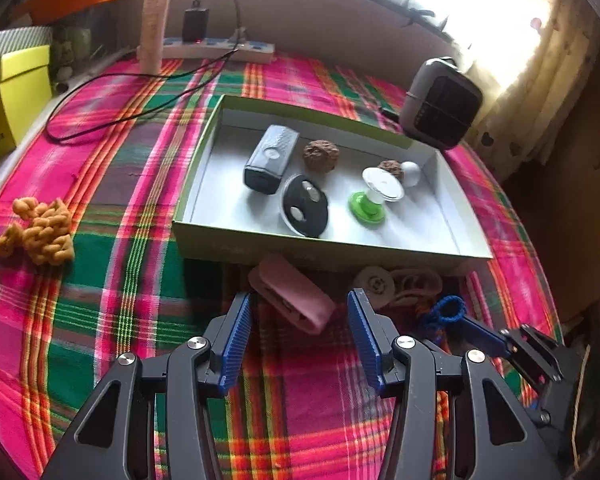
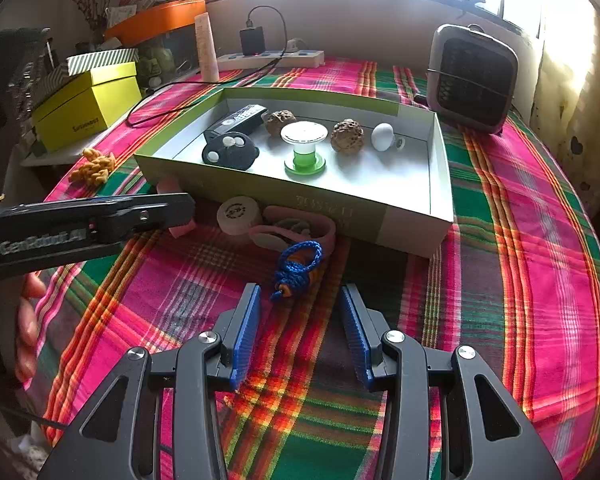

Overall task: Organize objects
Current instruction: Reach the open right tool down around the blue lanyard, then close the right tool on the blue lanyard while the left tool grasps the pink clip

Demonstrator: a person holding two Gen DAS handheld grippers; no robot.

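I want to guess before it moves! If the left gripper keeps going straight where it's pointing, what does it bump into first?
Most likely the pink case. It lies on the cloth just ahead of the open left gripper, in line with the gap between its fingers. The green box comes behind it. Depth is hard to judge.

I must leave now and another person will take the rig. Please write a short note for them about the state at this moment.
Left gripper: open, empty, aimed at the pink case.
Right gripper: open, empty, near the blue cord.
In the box: remote, black disc, two walnuts, green spool, white knob.
Left on the cloth: pink case, blue cord, round white piece, pink strap, yellow knit.
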